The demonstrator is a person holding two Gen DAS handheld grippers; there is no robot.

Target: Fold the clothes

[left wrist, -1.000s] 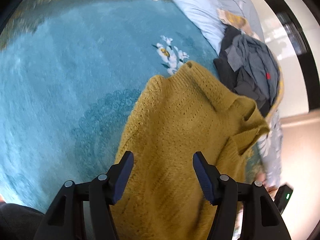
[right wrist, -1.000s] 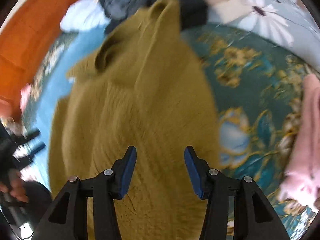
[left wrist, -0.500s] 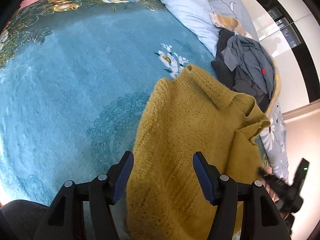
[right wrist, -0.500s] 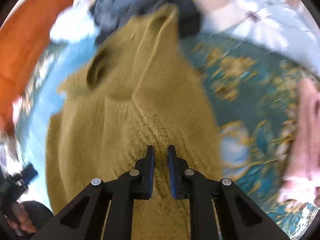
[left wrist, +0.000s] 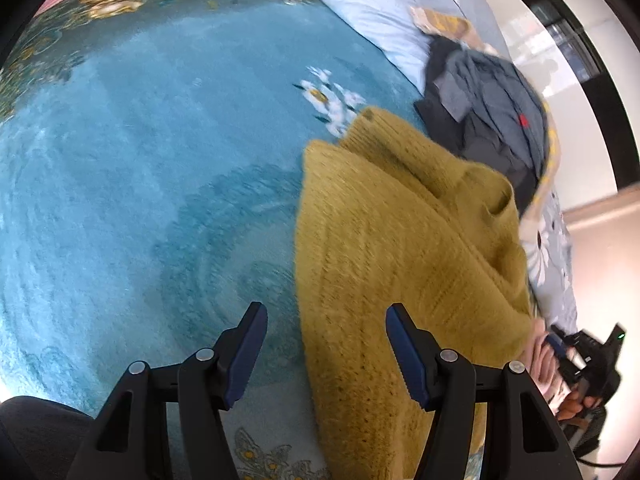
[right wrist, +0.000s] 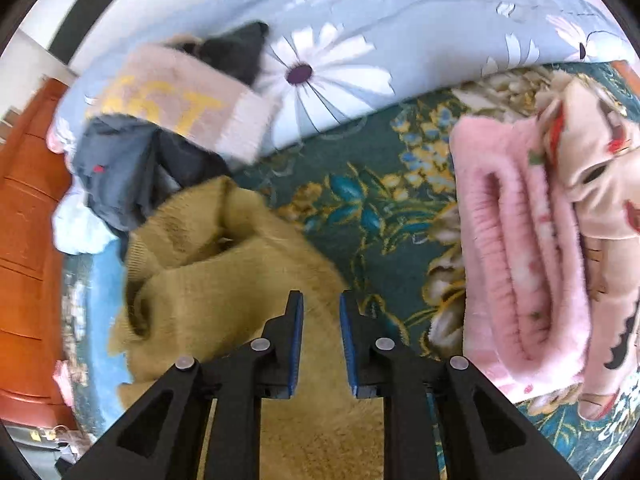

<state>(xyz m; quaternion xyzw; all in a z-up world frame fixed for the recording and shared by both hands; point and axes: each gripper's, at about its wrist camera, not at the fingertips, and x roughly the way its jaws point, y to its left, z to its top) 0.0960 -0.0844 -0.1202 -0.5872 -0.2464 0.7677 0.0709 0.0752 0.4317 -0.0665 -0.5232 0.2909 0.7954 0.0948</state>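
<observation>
Mustard-yellow sweater (left wrist: 400, 248) lies on the teal floral blanket (left wrist: 160, 160) covering the bed, bunched at collar and shoulder, partly folded.

Left hand-held gripper (left wrist: 324, 344): jaws wide apart, nothing pinched; the sweater's left edge runs between them, no pad contact visible. Released.

Right hand-held gripper (right wrist: 320, 316): narrow gap, jaws opening. Sweater knit sits under and between the fingers; pads do not appear to press it. Read as letting go, not grasping.

Risks (judgement):
- Collar region is humped, not flat. A next fold over that lump would come out crooked.
- Loose knit could snag on a pad while the right jaws part, dragging the fold out of line.
- Sweater's top touches the dark clothes heap (left wrist: 492, 112); a pull toward it could catch a second garment.
- Both views are motion-blurred, so edge positions are uncertain.

Count:
- yellow sweaters: 1
- hand-held grippers: 2
- heap of unfolded dark clothes: 1, item number unclear
- folded pink garment (right wrist: 516, 248): 1, with a cream printed piece (right wrist: 592, 184) beside it
- beige garment with yellow lettering (right wrist: 176, 100): 1
</observation>
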